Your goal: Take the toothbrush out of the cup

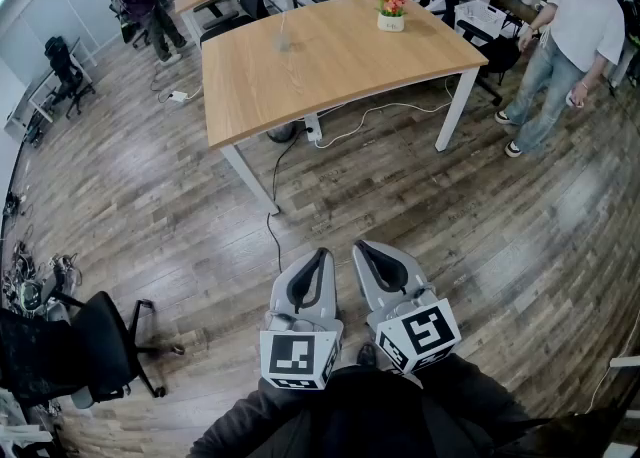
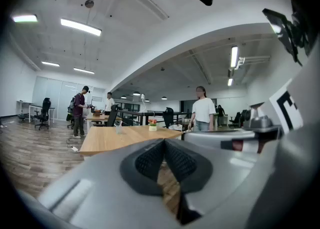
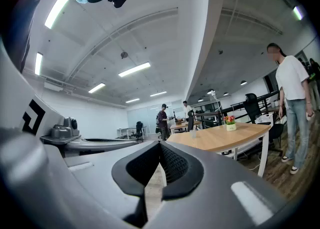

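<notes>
Well short of the table (image 1: 340, 71), left gripper (image 1: 320, 258) and right gripper (image 1: 366, 248) side by side, jaws closed, empty; toothbrush (image 1: 283, 24) stands upright in cup (image 1: 284, 43).

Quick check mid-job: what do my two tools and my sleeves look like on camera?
The left tool and right tool both have smooth light-grey shells that taper to a rounded nose, lined inside with black dimpled pads. Each carries a white cube printed with black square markers. The sleeves are dark.
</notes>
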A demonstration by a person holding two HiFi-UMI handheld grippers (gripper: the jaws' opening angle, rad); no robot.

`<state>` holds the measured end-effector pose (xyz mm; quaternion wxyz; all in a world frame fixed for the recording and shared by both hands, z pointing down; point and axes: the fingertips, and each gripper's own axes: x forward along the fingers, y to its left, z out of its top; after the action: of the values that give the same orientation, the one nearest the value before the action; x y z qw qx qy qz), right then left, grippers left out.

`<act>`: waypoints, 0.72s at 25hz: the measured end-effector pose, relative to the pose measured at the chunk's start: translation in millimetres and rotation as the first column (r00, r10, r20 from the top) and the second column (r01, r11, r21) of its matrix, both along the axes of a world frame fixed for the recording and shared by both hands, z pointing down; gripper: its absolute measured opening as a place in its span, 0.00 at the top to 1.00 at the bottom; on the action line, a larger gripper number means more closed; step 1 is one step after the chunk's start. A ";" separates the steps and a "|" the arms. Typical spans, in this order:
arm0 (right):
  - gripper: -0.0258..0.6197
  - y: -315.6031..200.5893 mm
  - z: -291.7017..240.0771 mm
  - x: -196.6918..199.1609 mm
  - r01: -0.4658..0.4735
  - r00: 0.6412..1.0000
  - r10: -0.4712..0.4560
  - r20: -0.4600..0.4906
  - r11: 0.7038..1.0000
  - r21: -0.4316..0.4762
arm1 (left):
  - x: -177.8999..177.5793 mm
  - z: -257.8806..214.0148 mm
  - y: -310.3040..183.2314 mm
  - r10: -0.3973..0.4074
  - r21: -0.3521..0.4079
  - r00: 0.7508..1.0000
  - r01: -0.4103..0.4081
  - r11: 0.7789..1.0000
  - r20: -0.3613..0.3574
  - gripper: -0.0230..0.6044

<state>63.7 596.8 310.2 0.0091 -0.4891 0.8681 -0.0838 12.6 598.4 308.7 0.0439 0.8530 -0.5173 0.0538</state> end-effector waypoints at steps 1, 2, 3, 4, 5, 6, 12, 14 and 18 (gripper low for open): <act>0.96 -9.2 -1.3 -5.7 -0.001 1.000 0.001 0.001 1.000 0.002 | -4.9 -1.6 -9.3 0.003 0.004 1.000 -0.003 1.000 0.000 0.95; 0.96 -18.3 -2.7 -11.3 -0.001 1.000 0.001 0.002 1.000 0.005 | -9.9 -3.2 -18.7 0.005 0.008 1.000 -0.005 1.000 0.000 0.95; 0.96 -27.5 -4.2 -16.9 -0.002 1.000 0.002 0.003 1.000 0.007 | -15.0 -4.7 -28.1 0.006 0.011 1.000 -0.006 1.000 0.000 0.95; 0.96 -36.5 -5.7 -22.2 -0.002 1.000 0.002 0.002 1.000 0.008 | -20.1 -6.1 -37.5 0.006 0.012 1.000 -0.006 1.000 -0.002 0.95; 0.96 -45.1 -7.1 -27.3 -0.001 1.000 0.001 0.001 1.000 0.009 | -25.0 -7.5 -46.6 0.006 0.013 1.000 -0.006 1.000 -0.004 0.95; 0.96 -53.2 -8.3 -32.0 -0.001 1.000 0.001 -0.002 1.000 0.008 | -29.4 -8.9 -55.2 0.006 0.013 1.000 -0.006 1.000 -0.007 0.95; 0.96 -98.2 -13.5 -54.7 -0.018 0.999 0.019 -0.027 1.000 0.016 | -50.3 -14.9 -102.5 0.034 0.033 0.999 -0.033 0.999 -0.033 0.95; 0.96 -112.2 -14.7 -61.5 -0.027 0.999 0.027 -0.027 1.000 0.017 | -58.5 -17.0 -117.9 0.039 0.041 0.998 -0.037 0.998 -0.046 0.95; 0.96 -136.3 -17.1 -80.7 -0.032 0.999 0.033 -0.032 0.999 0.014 | -80.9 -20.0 -141.5 0.038 0.049 0.997 -0.034 0.998 -0.071 0.95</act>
<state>-17.0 460.5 293.1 -0.0003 -0.5045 0.8606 -0.0697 -68.3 456.8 288.6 0.0412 0.8644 -0.5010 0.0114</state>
